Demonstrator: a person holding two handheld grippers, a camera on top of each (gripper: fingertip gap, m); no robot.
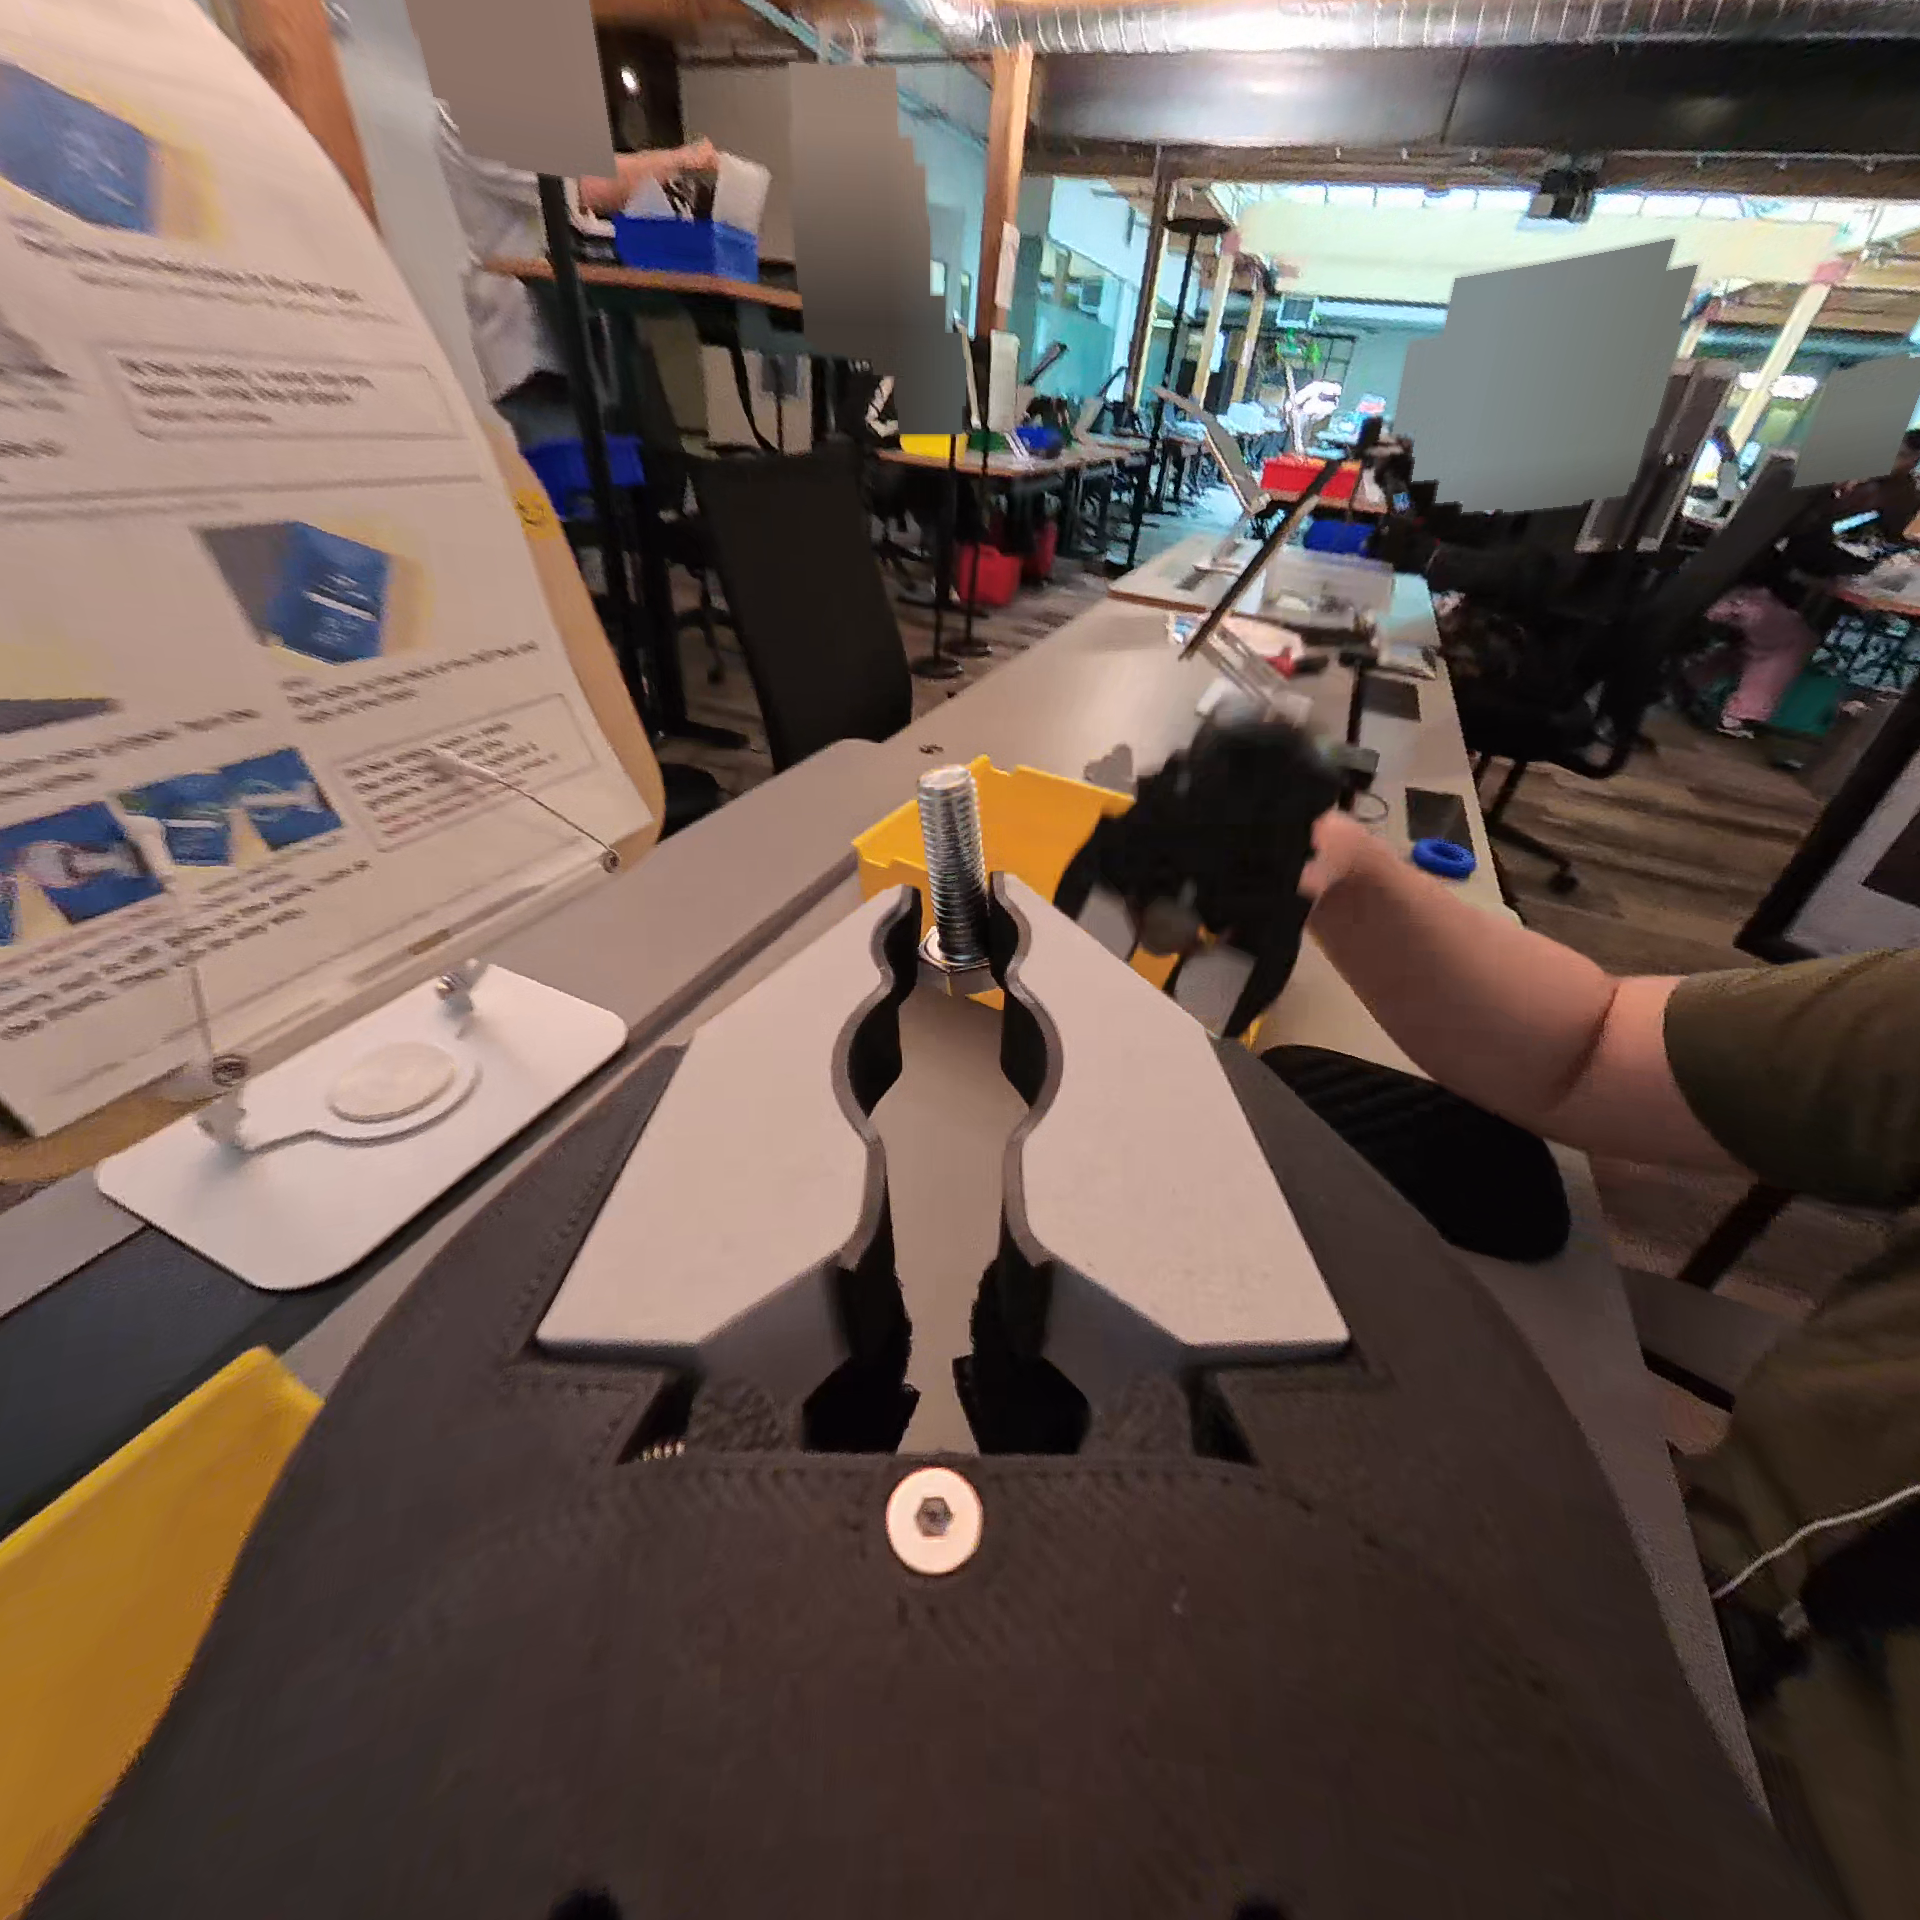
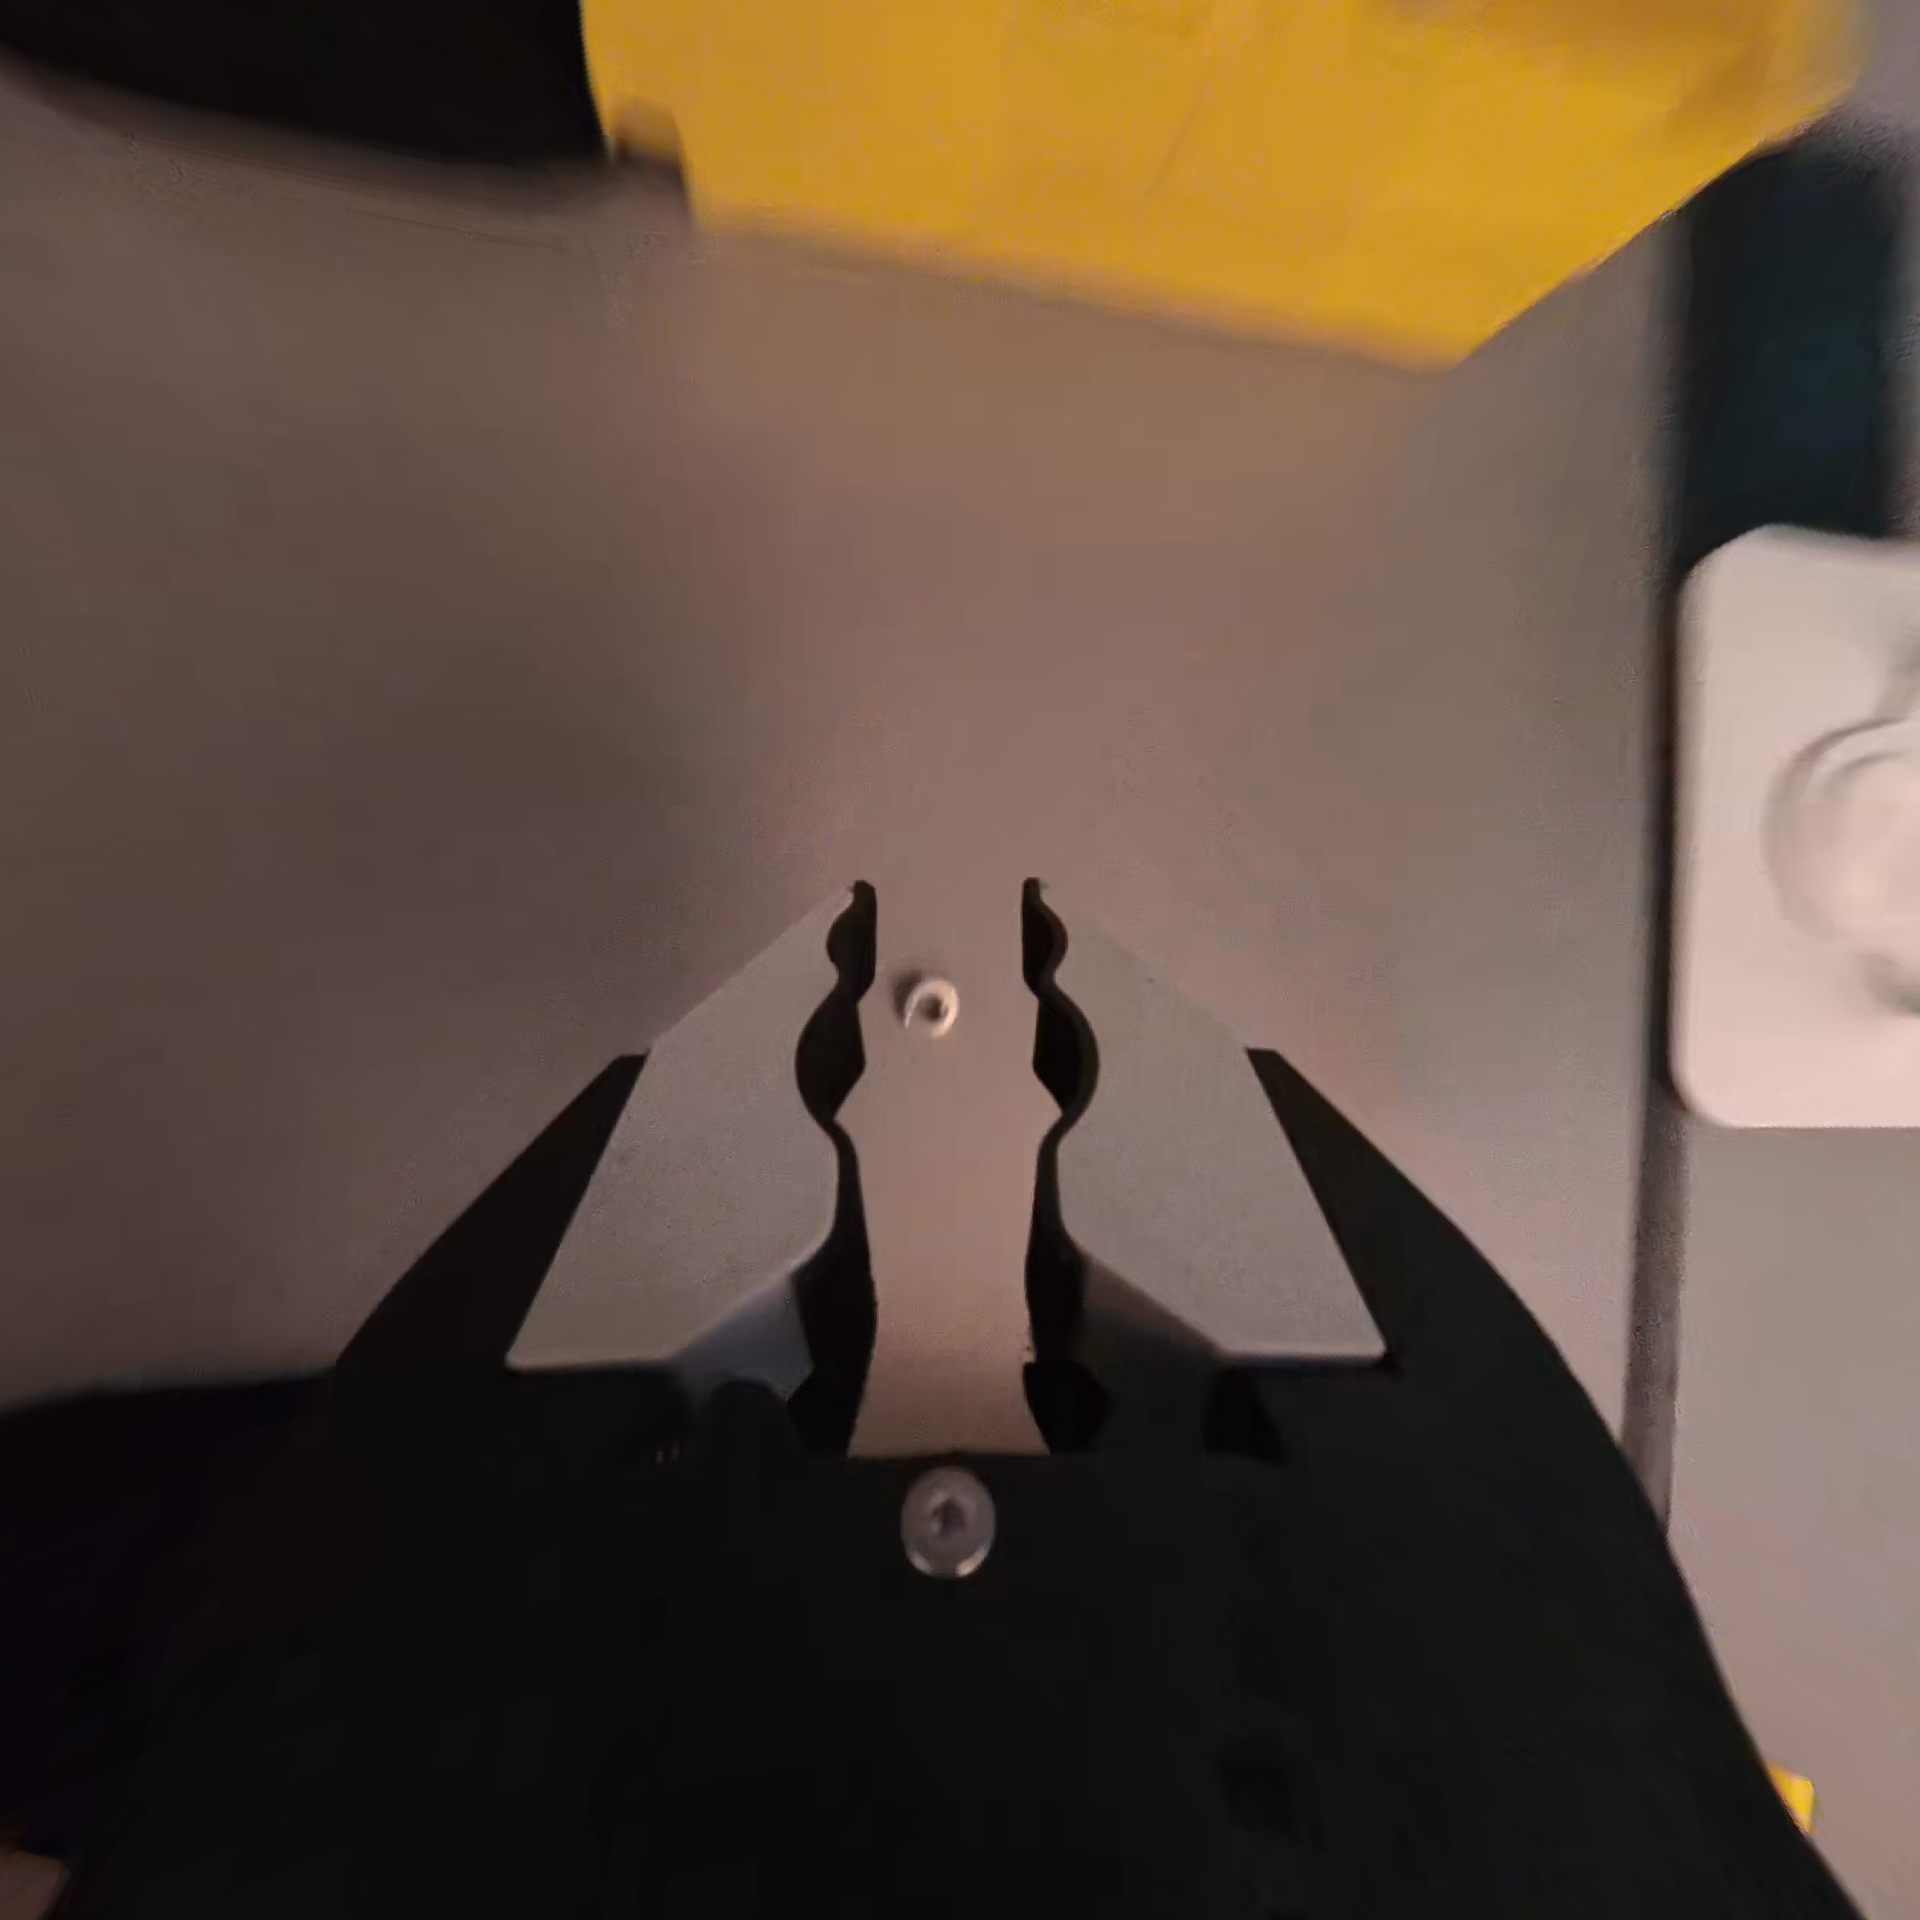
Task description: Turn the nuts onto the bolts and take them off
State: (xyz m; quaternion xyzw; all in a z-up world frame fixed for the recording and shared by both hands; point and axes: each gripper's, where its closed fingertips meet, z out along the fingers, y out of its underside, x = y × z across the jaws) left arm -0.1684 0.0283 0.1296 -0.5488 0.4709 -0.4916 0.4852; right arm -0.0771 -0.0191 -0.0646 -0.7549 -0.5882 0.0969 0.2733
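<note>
My left gripper point(image 1: 954, 891) is shut on a silver bolt point(image 1: 951, 862) and holds it upright by the hex head, threaded shank pointing up. My right gripper point(image 2: 947, 888) is open and points down at the grey table point(image 2: 520, 623). A small silver nut point(image 2: 930, 1006) lies on the table and shows between its fingers; the fingers do not touch it. In the left wrist view the right gripper point(image 1: 1216, 831) appears blurred, held by a person's hand just right of the bolt, beside a yellow bin point(image 1: 1039, 821).
The yellow bin point(image 2: 1195, 156) lies just beyond the nut. A white stand base point(image 1: 364, 1122) holding a printed sheet point(image 1: 208, 520) sits to the left; it also shows in the right wrist view point(image 2: 1787, 852). The person's forearm point(image 1: 1475, 1018) reaches in from the right. A blue ring point(image 1: 1442, 858) lies farther back. Left tips to right tips: about 20 cm.
</note>
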